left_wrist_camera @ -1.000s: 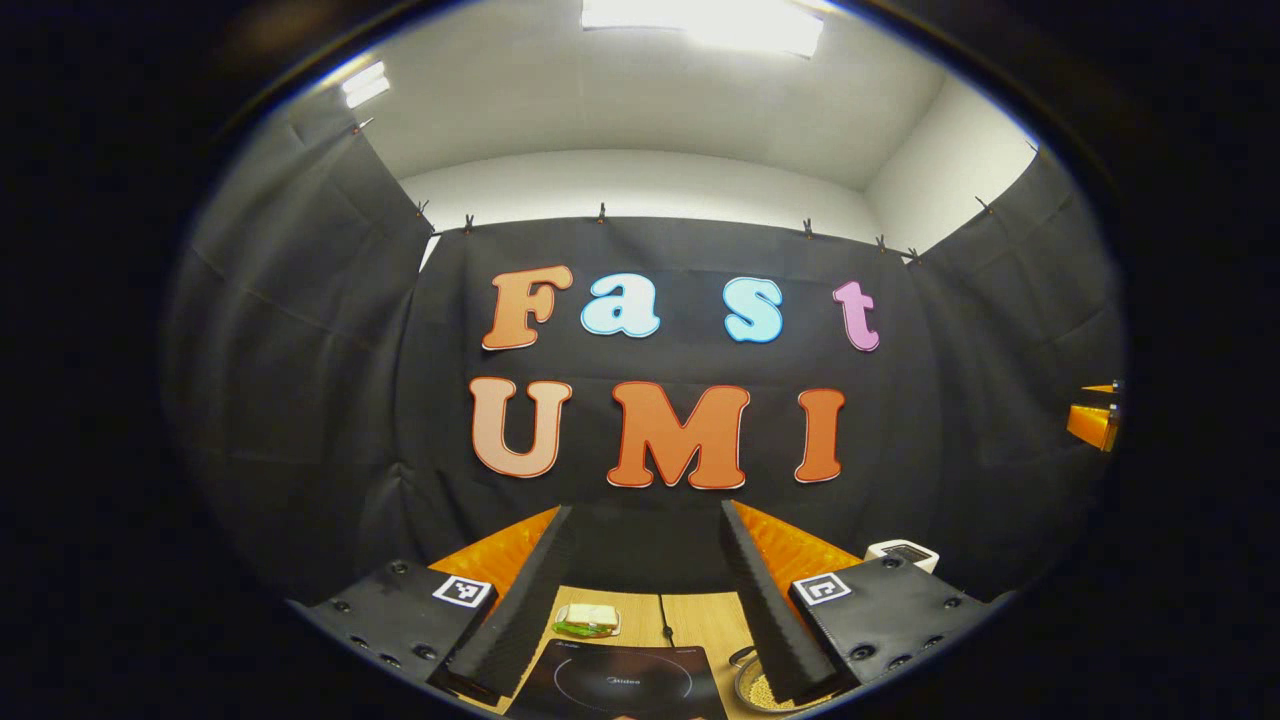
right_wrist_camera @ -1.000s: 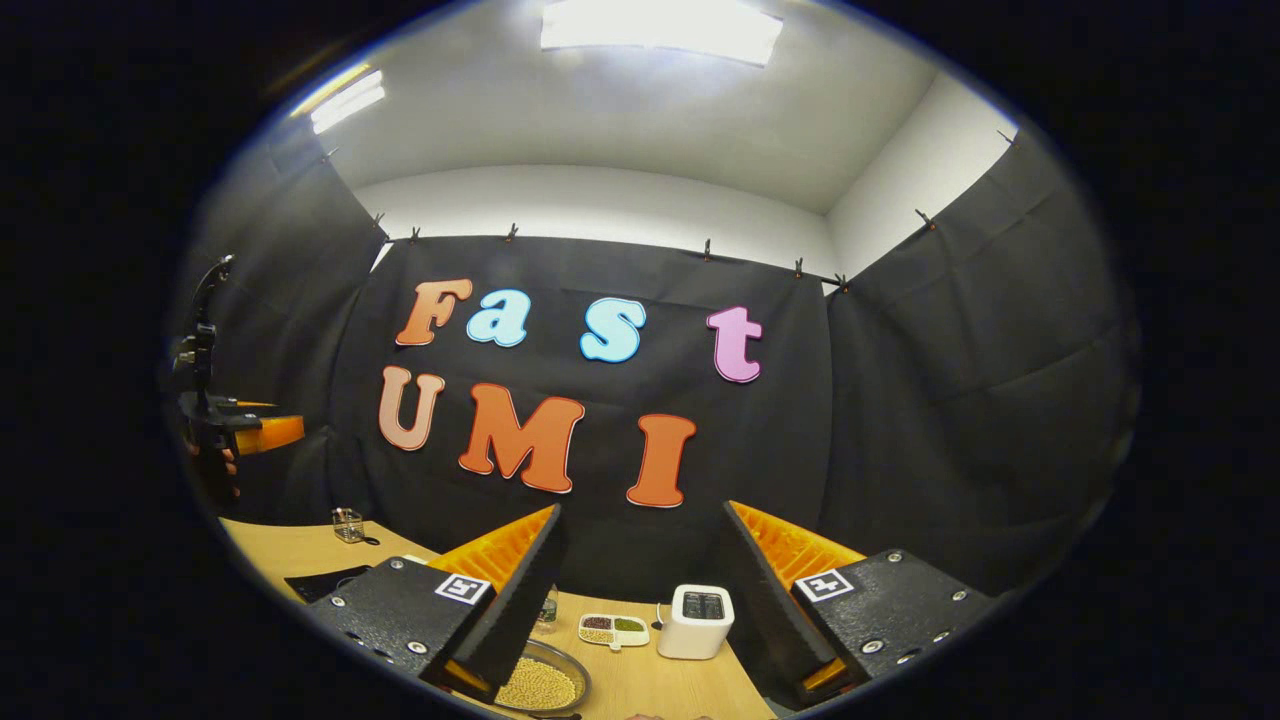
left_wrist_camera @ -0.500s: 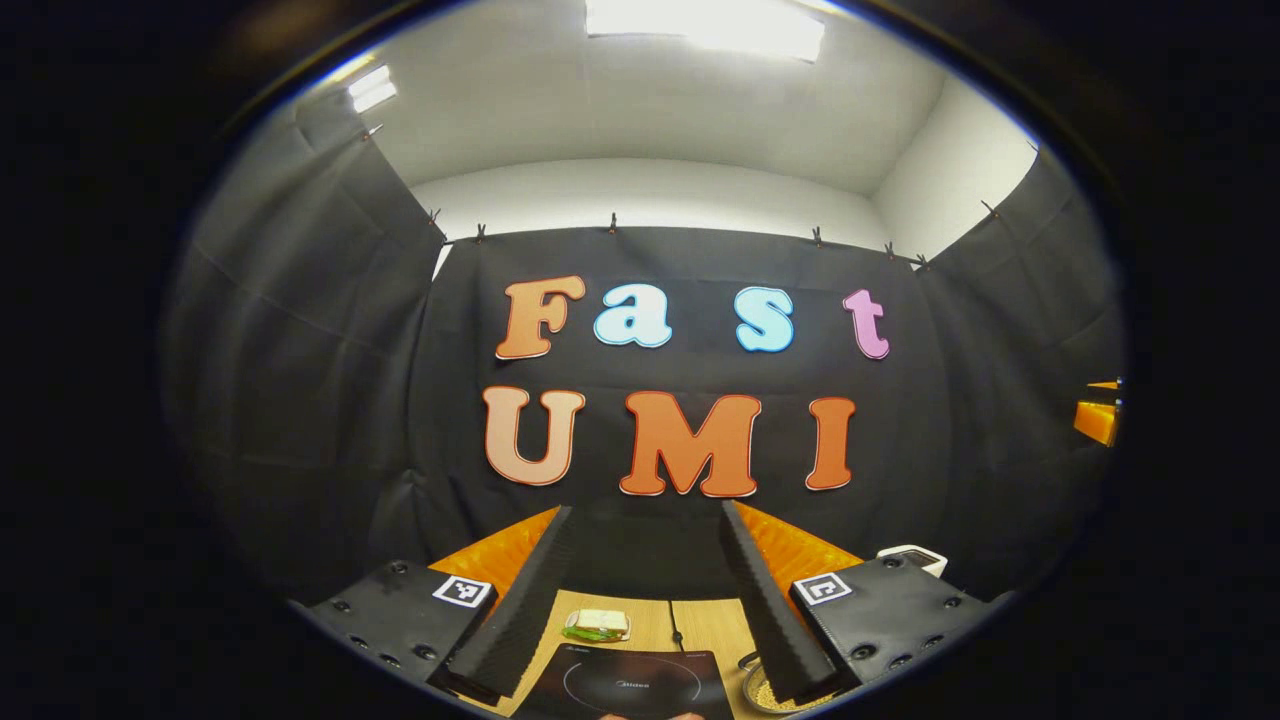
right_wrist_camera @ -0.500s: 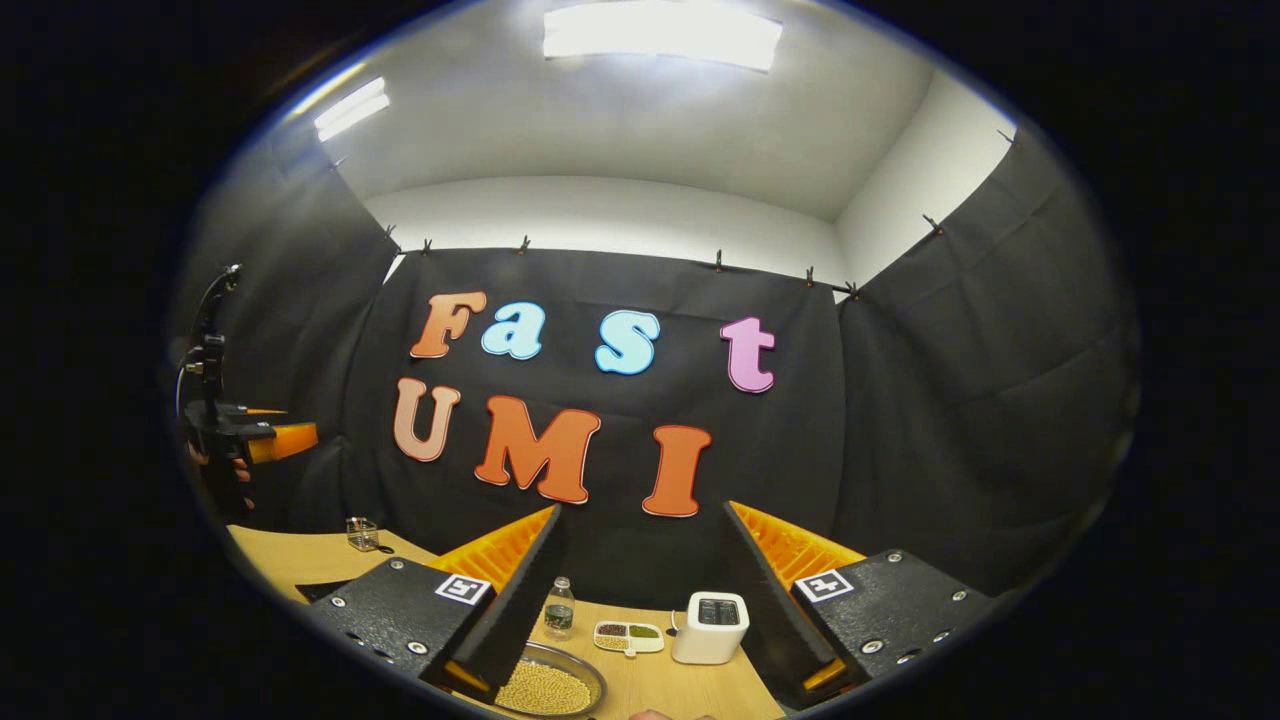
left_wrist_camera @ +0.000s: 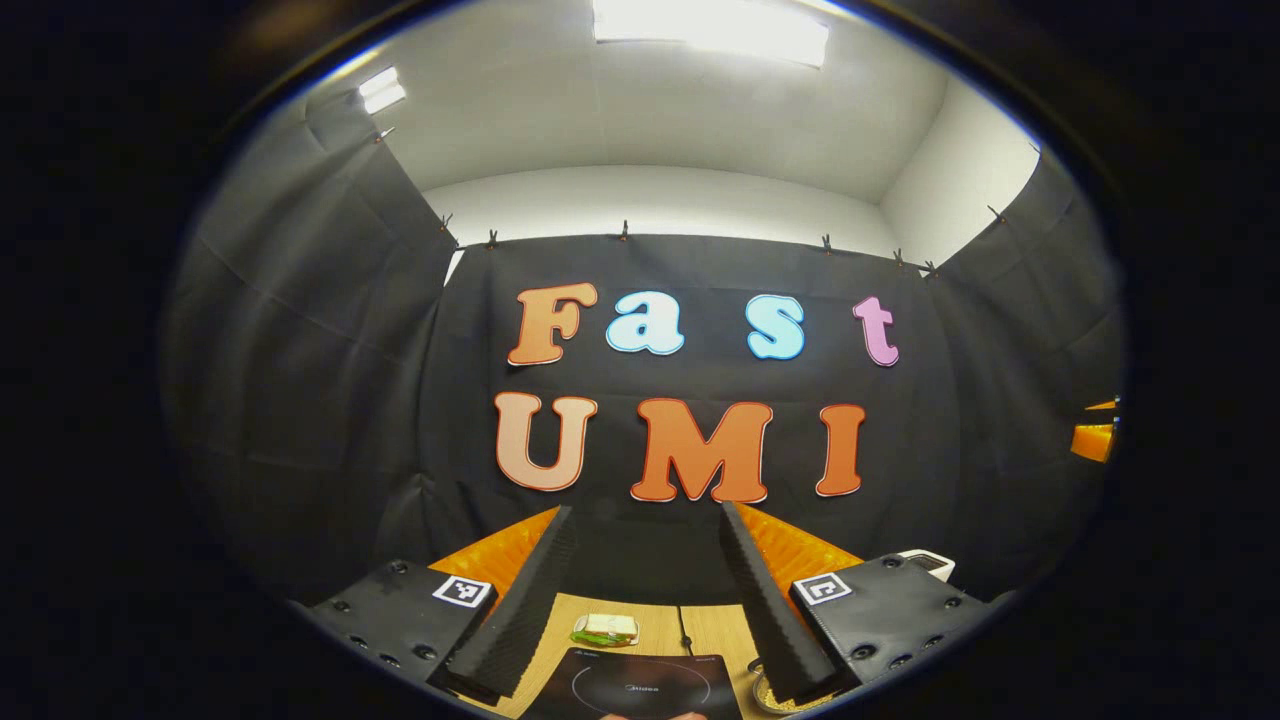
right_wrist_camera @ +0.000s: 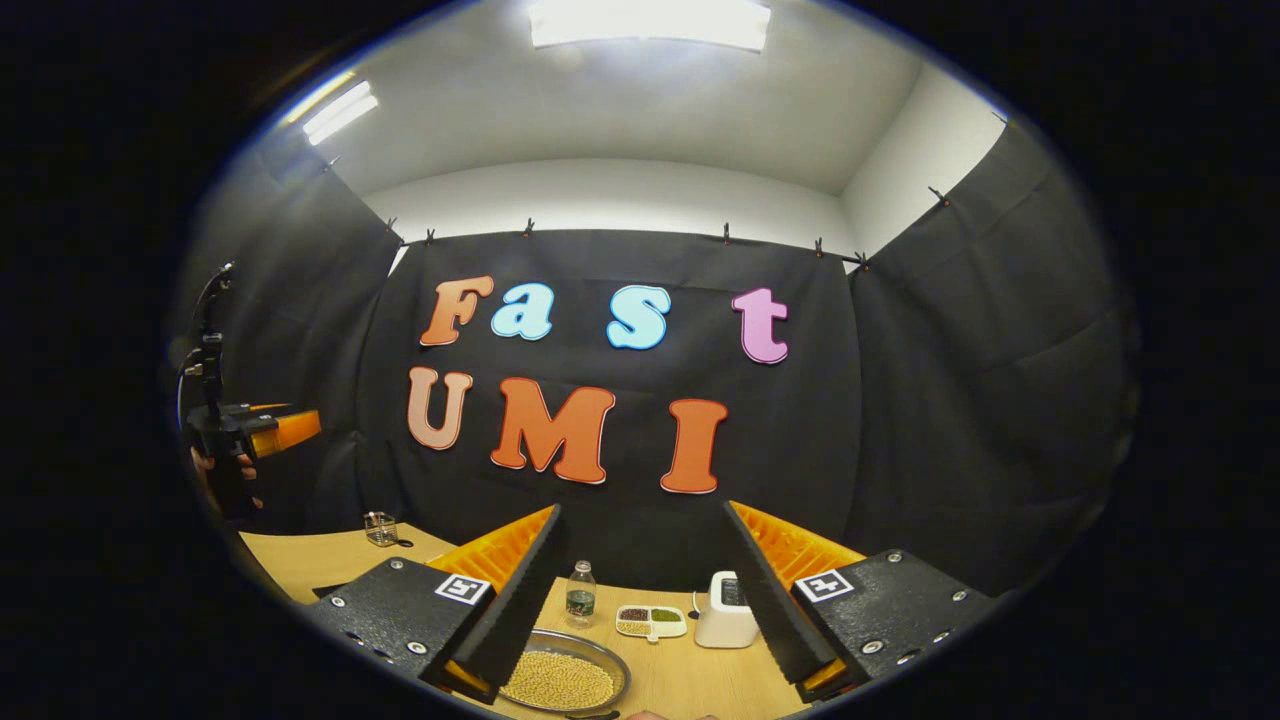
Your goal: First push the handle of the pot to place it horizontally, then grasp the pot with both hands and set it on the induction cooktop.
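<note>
Both the left gripper (left_wrist_camera: 640, 600) and the right gripper (right_wrist_camera: 640, 600) hover with fingers spread and empty above the wooden table (right_wrist_camera: 690, 680), where the shallow metal pot (right_wrist_camera: 565, 680) of yellow grains sits near, right of the black cooktop (left_wrist_camera: 635, 685).

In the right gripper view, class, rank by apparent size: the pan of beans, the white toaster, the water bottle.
1. Pan of beans, largest, though nearest the camera.
2. White toaster.
3. Water bottle, smallest.

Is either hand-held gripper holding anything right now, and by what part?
Nothing is held. The left hand-held gripper and the right hand-held gripper both stand open above the table, nothing between their fingers.
</note>
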`<act>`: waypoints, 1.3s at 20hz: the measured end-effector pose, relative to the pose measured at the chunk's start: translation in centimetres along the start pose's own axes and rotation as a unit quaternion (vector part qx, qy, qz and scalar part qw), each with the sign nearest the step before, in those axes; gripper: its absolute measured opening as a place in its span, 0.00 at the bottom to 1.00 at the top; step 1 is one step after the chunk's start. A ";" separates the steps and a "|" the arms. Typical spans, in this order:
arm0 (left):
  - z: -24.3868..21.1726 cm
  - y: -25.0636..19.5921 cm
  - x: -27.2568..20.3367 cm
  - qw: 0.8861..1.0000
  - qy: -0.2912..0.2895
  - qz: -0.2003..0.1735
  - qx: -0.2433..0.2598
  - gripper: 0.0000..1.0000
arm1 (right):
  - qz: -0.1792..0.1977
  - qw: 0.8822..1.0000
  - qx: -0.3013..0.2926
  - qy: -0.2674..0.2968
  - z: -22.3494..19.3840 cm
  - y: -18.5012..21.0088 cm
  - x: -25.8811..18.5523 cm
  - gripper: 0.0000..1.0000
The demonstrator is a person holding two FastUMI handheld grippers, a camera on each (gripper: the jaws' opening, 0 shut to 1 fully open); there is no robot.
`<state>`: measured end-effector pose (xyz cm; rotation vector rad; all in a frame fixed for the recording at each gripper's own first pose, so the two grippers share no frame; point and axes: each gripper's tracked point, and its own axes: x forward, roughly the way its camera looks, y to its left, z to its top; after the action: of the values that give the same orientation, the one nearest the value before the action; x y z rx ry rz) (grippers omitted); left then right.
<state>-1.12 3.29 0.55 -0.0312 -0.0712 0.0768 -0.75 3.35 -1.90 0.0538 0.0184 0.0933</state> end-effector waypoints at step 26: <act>-1.4 1.4 0.4 1.000 -0.002 0.013 0.009 0.96 | 0.101 0.892 0.167 0.408 -25.9 8.5 -6.4 0.42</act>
<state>-0.69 4.63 -0.91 -0.0149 -0.0745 0.1031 -8.49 12.52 -27.16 0.3610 0.8765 0.3173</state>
